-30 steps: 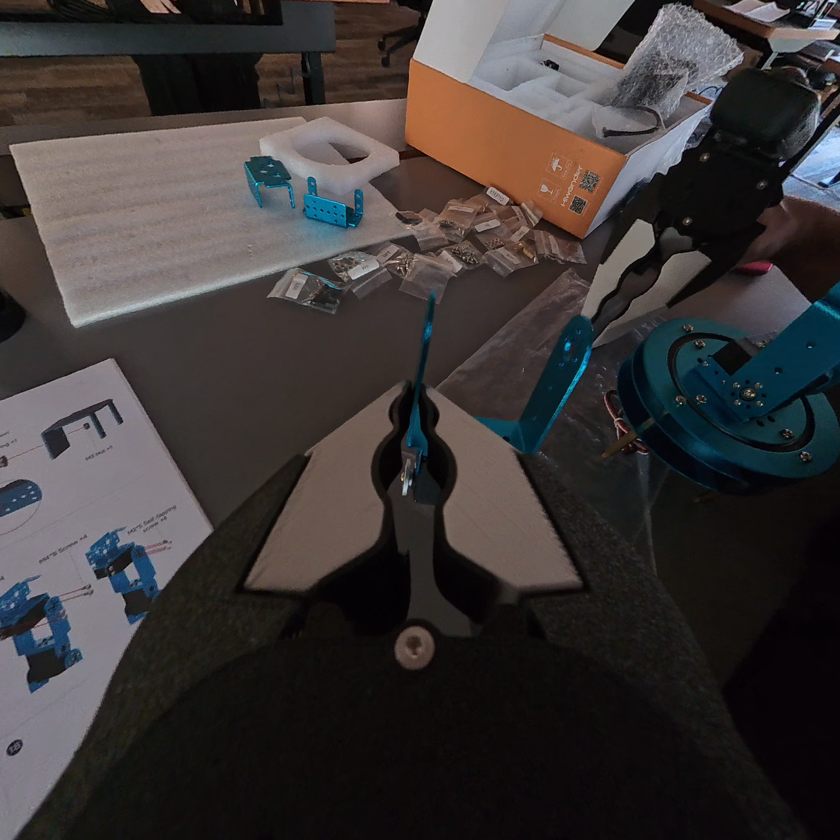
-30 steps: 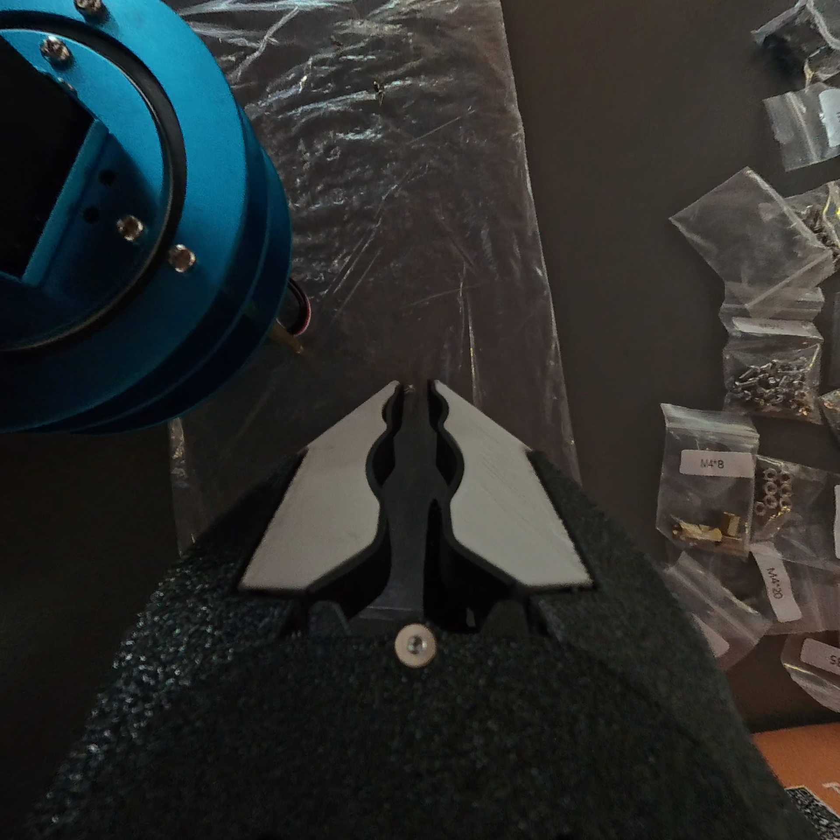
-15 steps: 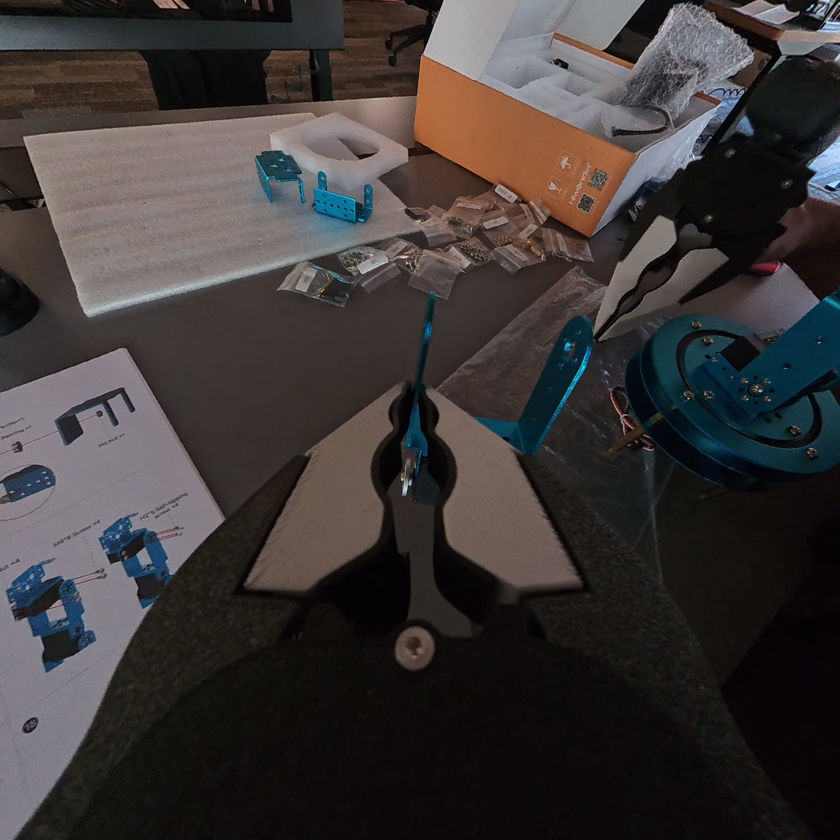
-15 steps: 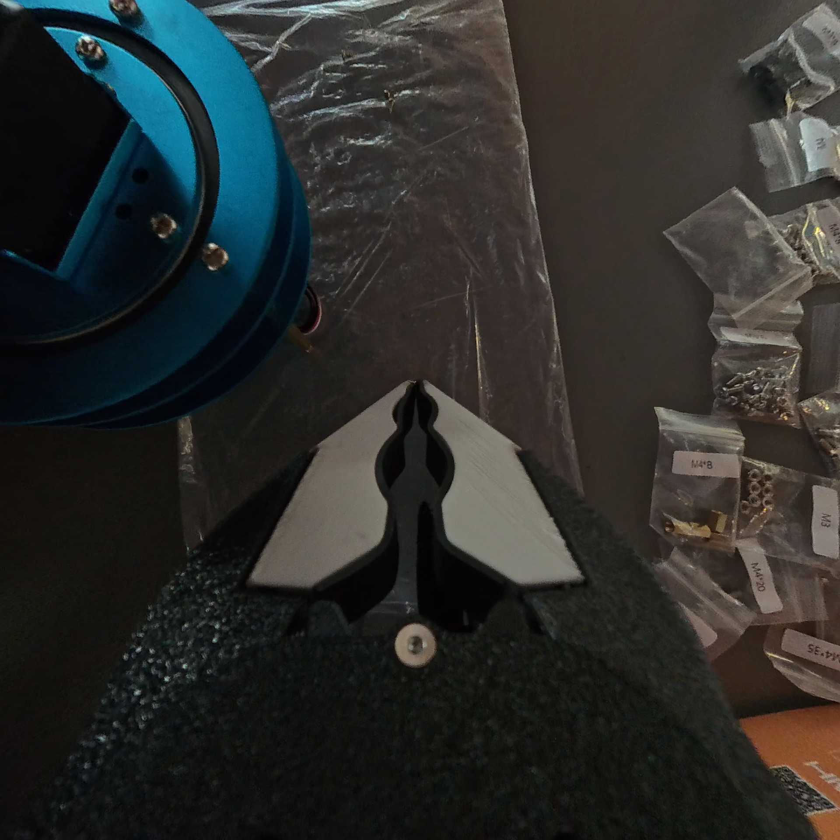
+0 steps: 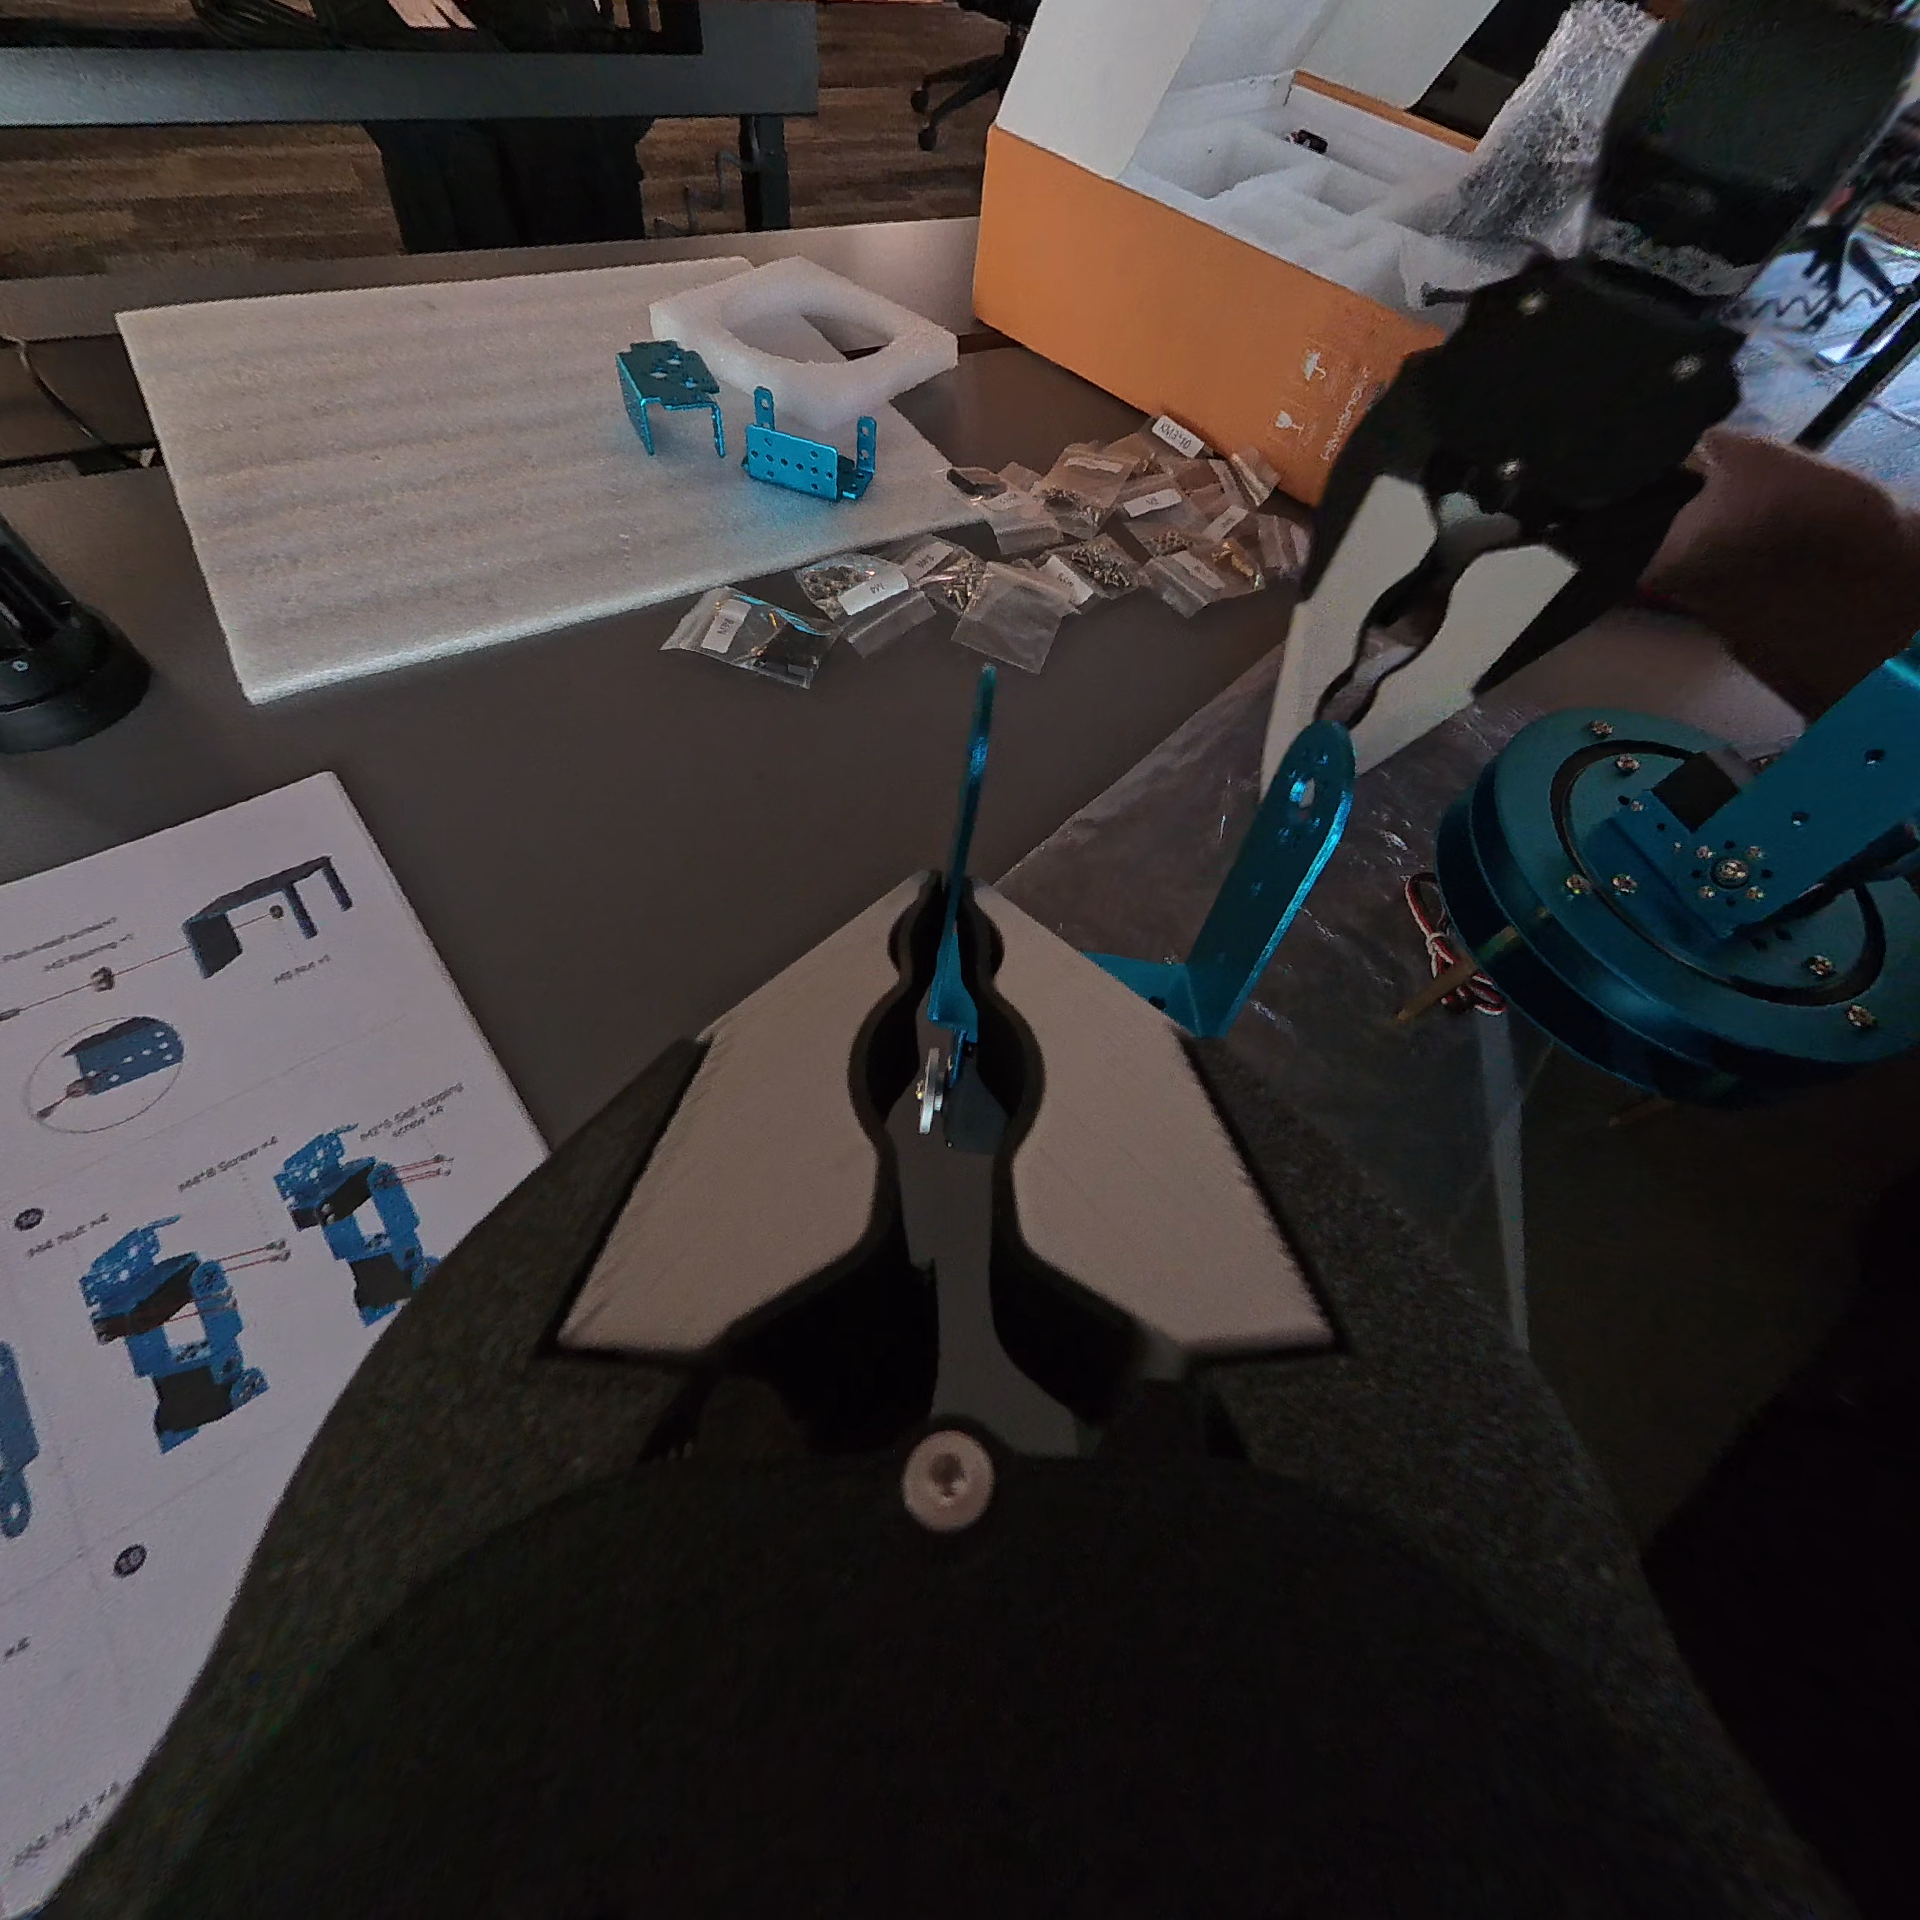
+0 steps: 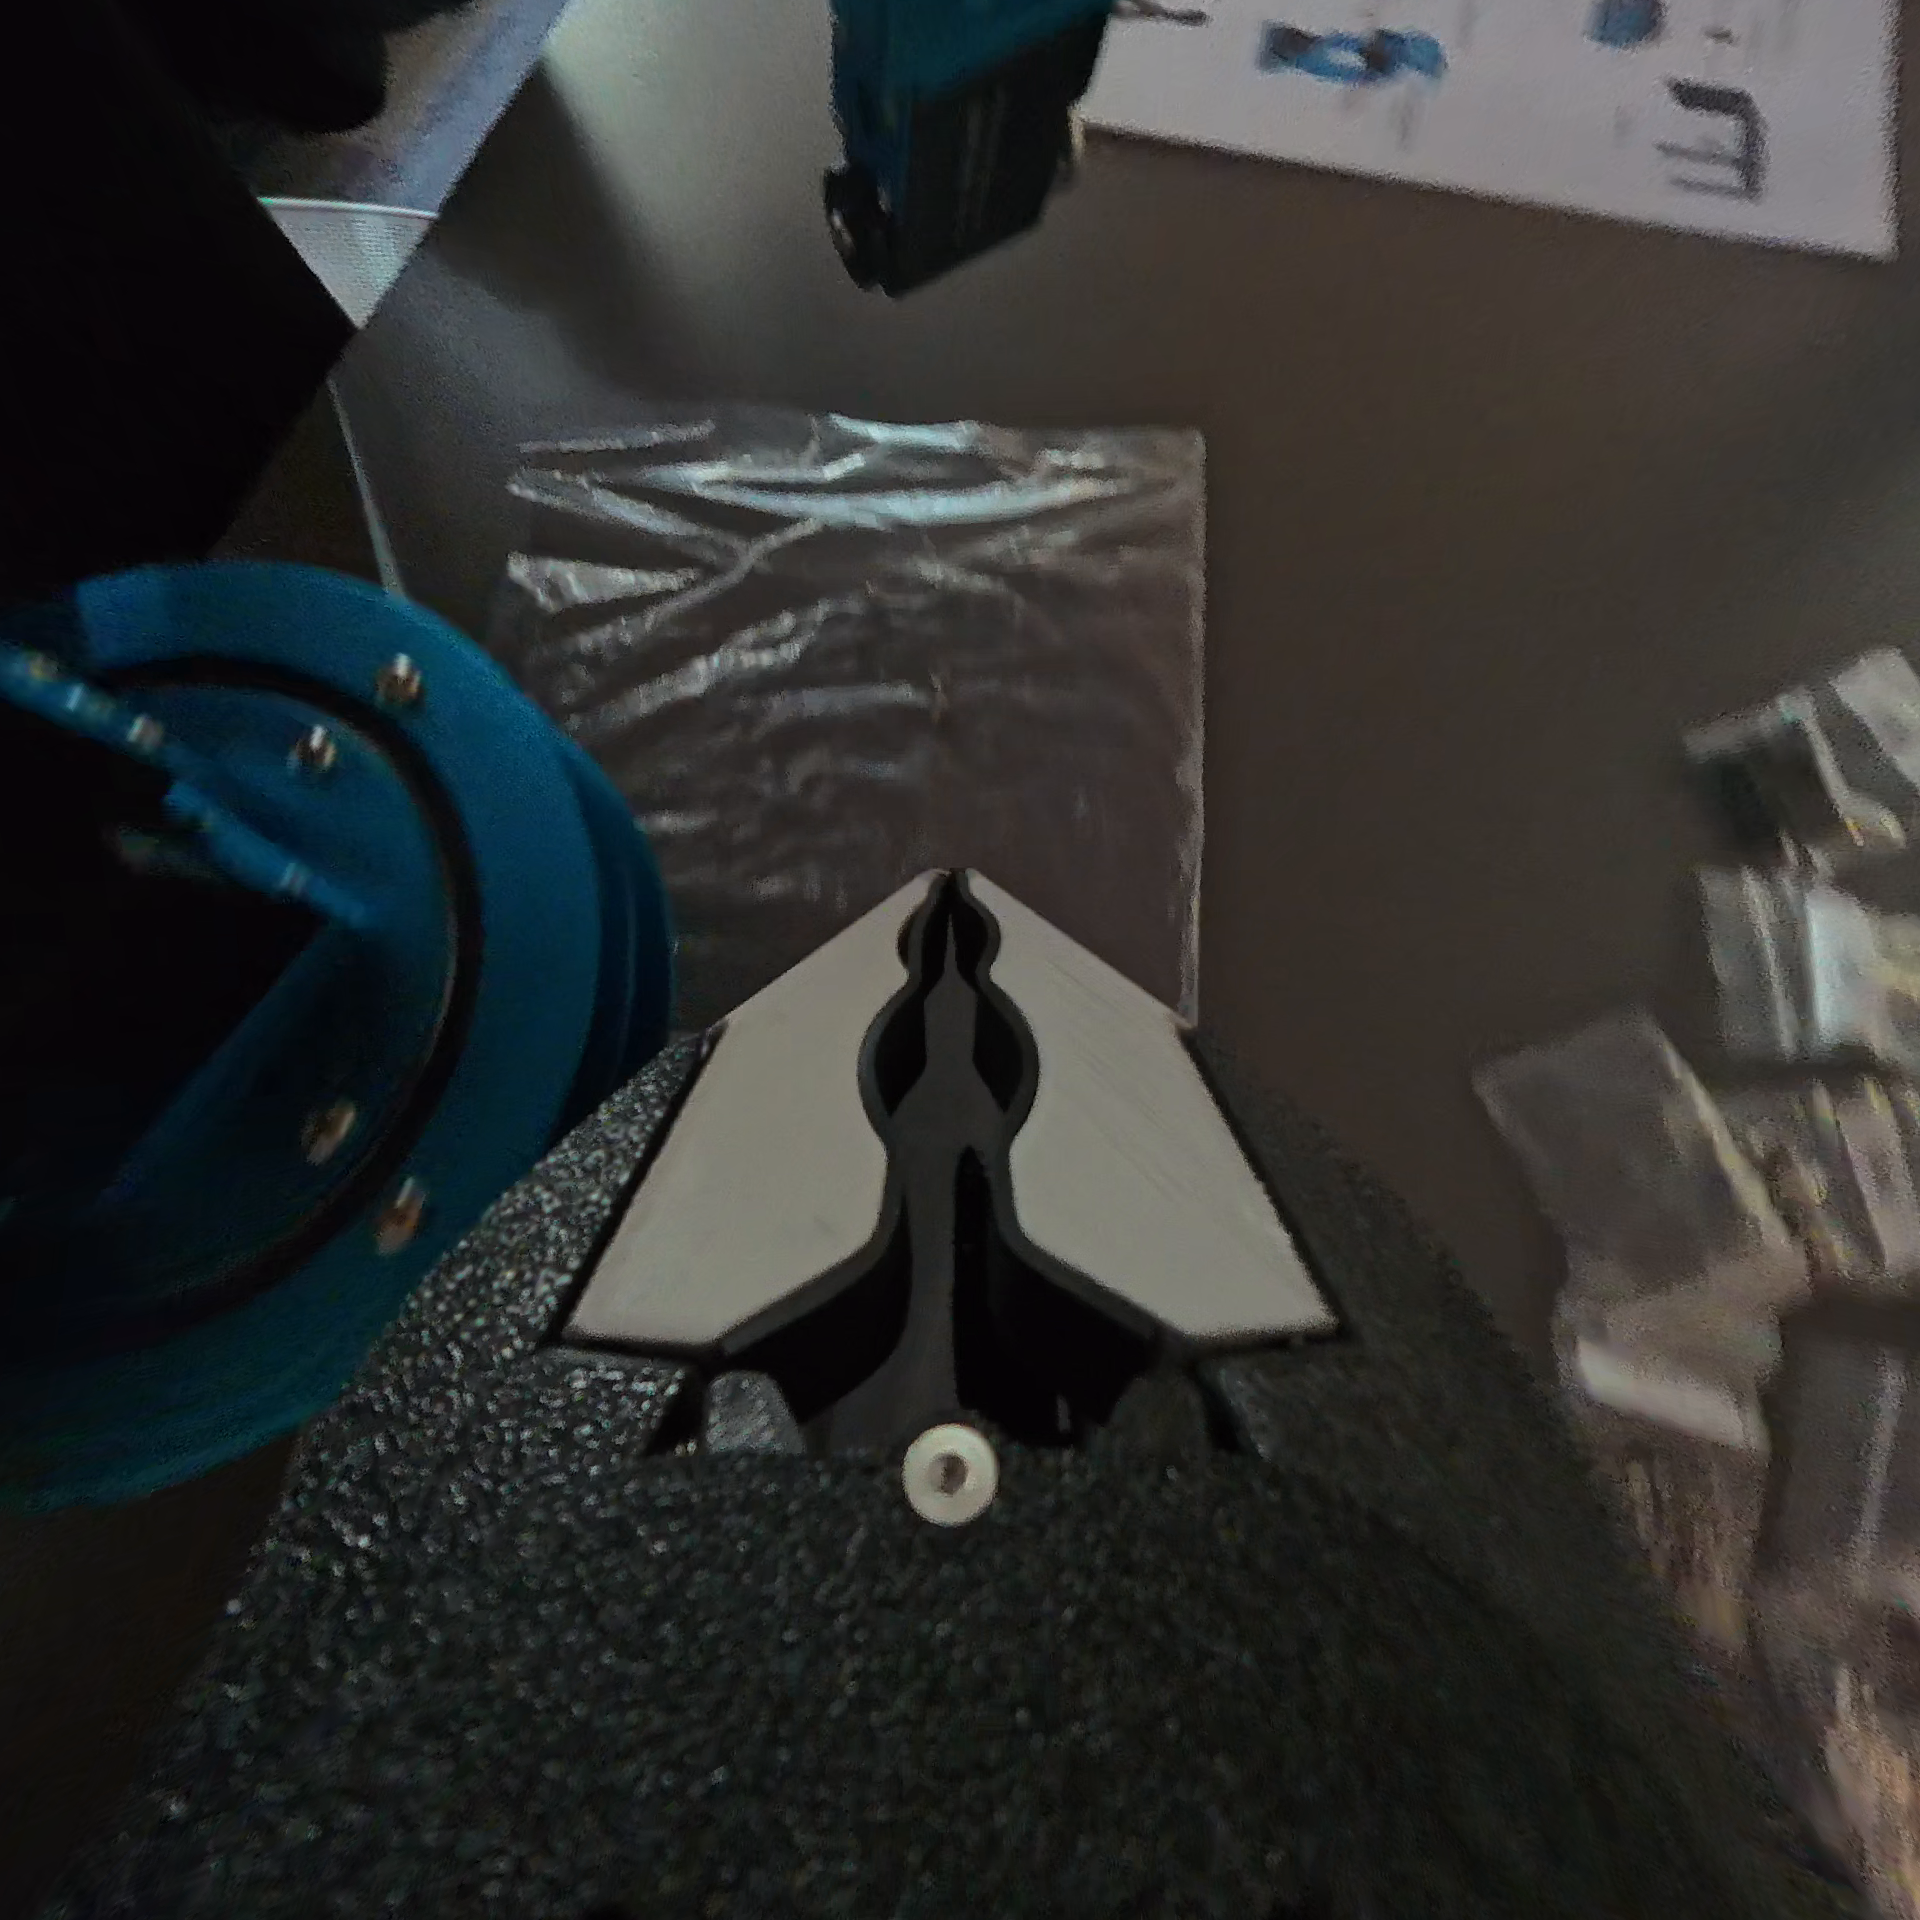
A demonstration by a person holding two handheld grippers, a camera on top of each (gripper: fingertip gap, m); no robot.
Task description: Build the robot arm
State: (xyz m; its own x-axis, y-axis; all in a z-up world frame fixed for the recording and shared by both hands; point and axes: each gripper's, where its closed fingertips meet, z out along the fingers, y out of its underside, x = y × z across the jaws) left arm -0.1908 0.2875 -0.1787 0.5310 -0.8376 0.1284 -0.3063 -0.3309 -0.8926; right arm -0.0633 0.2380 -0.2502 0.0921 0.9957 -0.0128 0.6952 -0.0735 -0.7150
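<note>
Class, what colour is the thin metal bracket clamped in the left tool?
Bright blue: the bracket shows best in the left wrist view.

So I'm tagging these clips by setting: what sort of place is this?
Probably an office or lab workbench used for assembling a kit: an illustrated instruction sheet, small bags of screws and an open orange box with foam inserts lie on the grey table.

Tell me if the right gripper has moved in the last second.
Yes. The right gripper has swung its aim upward: the round blue base now sits lower in its view.
</note>
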